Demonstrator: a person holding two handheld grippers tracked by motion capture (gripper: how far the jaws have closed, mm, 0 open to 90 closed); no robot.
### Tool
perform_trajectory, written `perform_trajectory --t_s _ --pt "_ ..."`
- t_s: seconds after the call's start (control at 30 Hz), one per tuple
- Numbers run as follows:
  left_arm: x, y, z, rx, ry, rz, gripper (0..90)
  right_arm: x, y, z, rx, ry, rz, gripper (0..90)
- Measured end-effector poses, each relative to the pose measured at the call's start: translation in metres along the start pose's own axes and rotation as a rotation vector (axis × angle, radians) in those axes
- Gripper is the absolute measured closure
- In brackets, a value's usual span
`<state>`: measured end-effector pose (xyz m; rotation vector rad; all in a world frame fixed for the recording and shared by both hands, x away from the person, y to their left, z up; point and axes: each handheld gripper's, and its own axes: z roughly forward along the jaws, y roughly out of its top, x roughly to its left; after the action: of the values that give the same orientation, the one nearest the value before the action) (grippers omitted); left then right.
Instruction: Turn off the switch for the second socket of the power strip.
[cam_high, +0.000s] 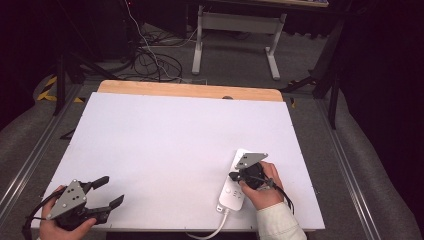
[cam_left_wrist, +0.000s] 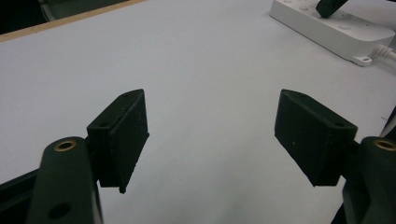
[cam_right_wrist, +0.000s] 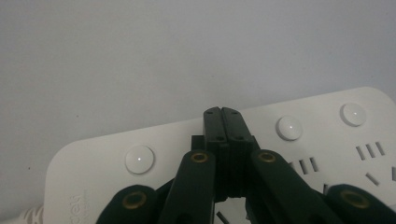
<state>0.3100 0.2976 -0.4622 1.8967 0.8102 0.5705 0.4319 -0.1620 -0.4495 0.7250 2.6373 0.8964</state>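
Both grippers are at work: our right gripper (cam_right_wrist: 222, 112), jaws closed, presses the power strip (cam_right_wrist: 327, 140) between two buttons. Our left gripper (cam_left_wrist: 212, 135) waits with jaws wide over the tabletop (cam_high: 165, 135), so switching seems only begun.

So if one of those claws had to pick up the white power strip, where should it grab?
Probably across the narrow width of the power strip, near its middle, coming straight down from above. It lies flat on the table, long and slim, so only its two long side edges fit between jaws. Avoid the cord end.

Lab or workshop, white table (cam_high: 165, 140) on grey carpet, loose cables (cam_high: 150, 57), dark curtains (cam_high: 385, 75)
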Motion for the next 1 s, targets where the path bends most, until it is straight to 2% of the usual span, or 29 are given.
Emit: perform_trajectory --t_s 0.6,0.7,0.73,1.0 --pt "-0.0011 -0.0001 0.0001 0.001 0.000 0.000 26.3 0.0023 0.0016 0.0004 0.018 -0.015 0.002 90.0" --pt "-0.0013 -0.0001 0.0003 -0.001 0.001 0.001 26.3 0.0038 0.0017 -0.0001 0.028 -0.035 -0.011 90.0" --pt "-0.0013 -0.0001 0.0003 -0.001 0.001 0.001 26.3 0.0038 0.0018 -0.0006 0.041 -0.061 -0.021 90.0" --pt "-0.0019 0.0000 0.0010 0.001 0.002 0.002 26.3 0.0035 0.0006 -0.0001 0.028 -0.054 -0.018 90.0"
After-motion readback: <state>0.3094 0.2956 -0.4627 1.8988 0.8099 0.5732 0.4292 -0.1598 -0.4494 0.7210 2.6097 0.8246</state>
